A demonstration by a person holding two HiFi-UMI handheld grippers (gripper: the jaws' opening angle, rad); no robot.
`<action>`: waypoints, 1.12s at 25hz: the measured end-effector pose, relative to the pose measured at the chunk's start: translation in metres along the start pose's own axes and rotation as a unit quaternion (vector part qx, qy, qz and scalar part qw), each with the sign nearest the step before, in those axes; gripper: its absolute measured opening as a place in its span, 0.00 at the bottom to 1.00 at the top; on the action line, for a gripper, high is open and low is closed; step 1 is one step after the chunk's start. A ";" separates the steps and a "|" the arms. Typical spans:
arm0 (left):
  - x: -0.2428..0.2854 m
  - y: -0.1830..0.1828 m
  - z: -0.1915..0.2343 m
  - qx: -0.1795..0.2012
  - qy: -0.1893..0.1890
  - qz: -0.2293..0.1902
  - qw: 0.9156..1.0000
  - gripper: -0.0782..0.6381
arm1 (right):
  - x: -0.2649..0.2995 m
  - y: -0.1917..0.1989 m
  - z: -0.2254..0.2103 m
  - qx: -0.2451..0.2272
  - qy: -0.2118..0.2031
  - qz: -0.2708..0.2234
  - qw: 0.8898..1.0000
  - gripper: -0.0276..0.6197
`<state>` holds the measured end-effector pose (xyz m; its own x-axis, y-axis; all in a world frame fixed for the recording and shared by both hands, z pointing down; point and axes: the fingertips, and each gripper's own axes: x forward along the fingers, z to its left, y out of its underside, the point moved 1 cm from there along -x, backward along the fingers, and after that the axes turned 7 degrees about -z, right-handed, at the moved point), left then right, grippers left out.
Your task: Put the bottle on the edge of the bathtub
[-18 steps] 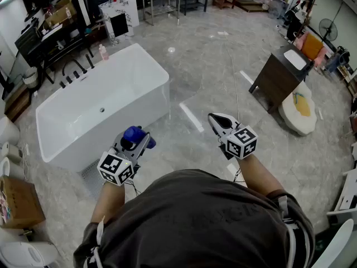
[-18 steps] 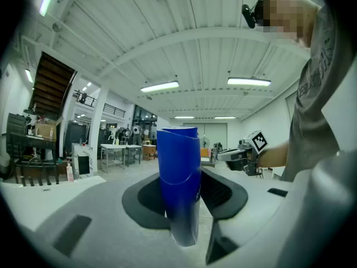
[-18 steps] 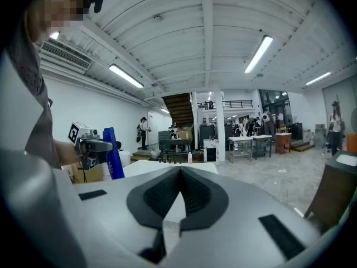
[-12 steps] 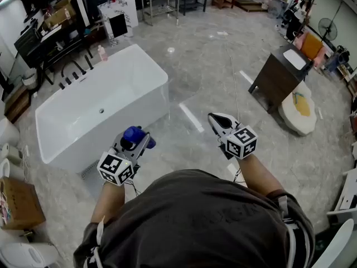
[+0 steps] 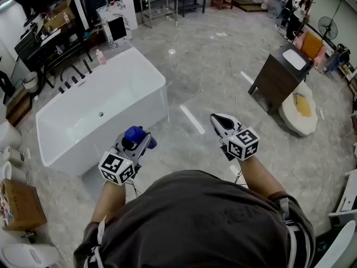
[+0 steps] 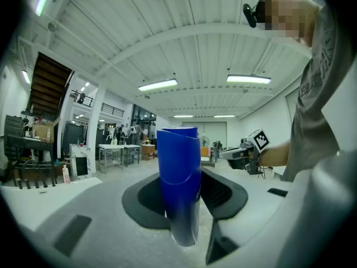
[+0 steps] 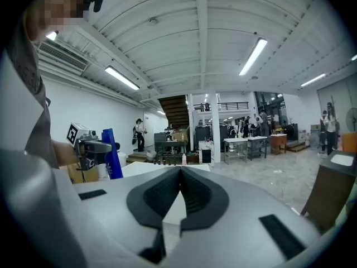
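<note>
While we stand on the grey marble floor (image 5: 206, 71), the head view has drifted a little since the earlier frames. The white bathtub (image 5: 111, 94) now sits slightly further left and its near corner a touch lower in the picture. The cardboard box (image 5: 17, 205) at the lower left has slid towards the edge. The dark wooden vanity (image 5: 279, 80) on the right keeps its place, well apart from the tub.

Our two hands have hardly shifted against our own body. The left gripper (image 5: 138, 138) is held out over the floor just in front of the tub's near side wall. Its marker cube (image 5: 116, 168) faces up at us as before. The jaws are clamped on the blue bottle (image 5: 134, 134), which in the left gripper view stands upright between the dark pads (image 6: 220, 191), its cap end uppermost. The bottle is in the air, short of the tub's edge and not resting on it.

The right gripper (image 5: 217, 119) hangs beside it, well to the right, over bare floor. In the right gripper view its jaws are pressed together with nothing between them, the same as half a second ago.

A small pink bottle (image 5: 100, 56) stands on the far edge of the tub near the black taps (image 5: 72, 78); it too has slipped slightly left and down in the frame.
</note>
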<state>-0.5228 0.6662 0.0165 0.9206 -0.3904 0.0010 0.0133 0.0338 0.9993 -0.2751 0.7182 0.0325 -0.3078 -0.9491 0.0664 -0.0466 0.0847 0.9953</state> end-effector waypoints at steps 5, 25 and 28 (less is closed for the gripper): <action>0.030 -0.005 -0.021 0.007 0.004 -0.002 1.000 0.31 | -0.023 -0.001 -0.027 -0.004 0.000 0.001 1.000 0.03; 0.178 0.035 0.015 -0.035 0.044 0.005 0.998 0.31 | 0.006 0.033 -0.150 0.005 0.026 0.035 0.999 0.03; 0.217 0.050 0.071 -0.045 0.060 0.006 0.997 0.31 | 0.058 0.041 -0.181 0.006 0.041 0.041 0.998 0.03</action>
<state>-0.3501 0.5179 0.0692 0.9608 -0.2772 0.0023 0.0327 0.1216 0.9920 -0.1231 0.6119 0.0899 -0.2313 -0.9605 0.1544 -0.0353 0.1669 0.9853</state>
